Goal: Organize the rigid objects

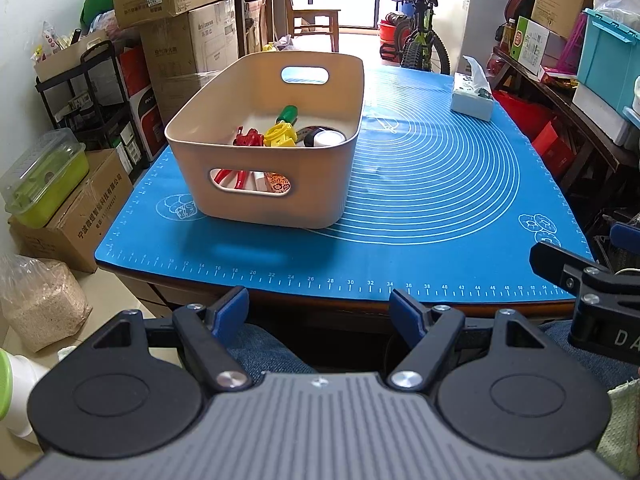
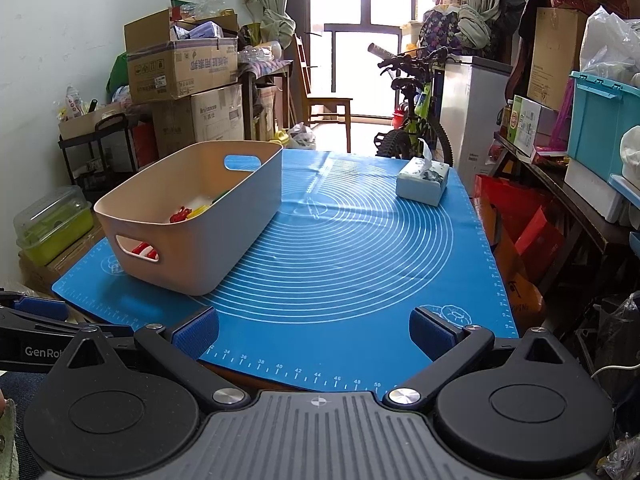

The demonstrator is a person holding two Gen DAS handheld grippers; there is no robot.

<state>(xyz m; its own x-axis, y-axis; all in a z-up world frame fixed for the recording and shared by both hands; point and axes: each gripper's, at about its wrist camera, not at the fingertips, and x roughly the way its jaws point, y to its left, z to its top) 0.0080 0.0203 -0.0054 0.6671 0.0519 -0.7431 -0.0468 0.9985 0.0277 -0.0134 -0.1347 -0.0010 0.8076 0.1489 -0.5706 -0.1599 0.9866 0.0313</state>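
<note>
- Cluttered storage room: cardboard boxes (image 2: 182,68) stacked against the wall to the left, a bicycle (image 2: 412,120) and a wooden chair (image 2: 326,104) by the bright window straight ahead, shelves with a turquoise crate (image 2: 604,120) to the right.
- Blue baking mat (image 1: 440,200) with white rings covers the table ahead of both grippers.
- Beige bin (image 1: 264,136) with cut-out handles stands on the mat, ahead and slightly left of the left gripper (image 1: 318,306), and ahead-left of the right gripper (image 2: 314,332).
- Inside the bin lie a red toy (image 1: 249,137), a yellow piece (image 1: 280,134), a green-handled item (image 1: 287,114) and a white round lid (image 1: 327,138); more red pieces show through the near handle hole.
- Tissue box (image 1: 472,96) sits on the mat's far right part, well apart from the bin.
- Left gripper hangs just off the table's near edge, jaws spread wide with nothing between the blue pads (image 1: 230,310); jeans show below it.
- Right gripper hovers over the mat's near edge, jaws likewise wide and empty.
- Each gripper appears at the edge of the other's view, side by side.
</note>
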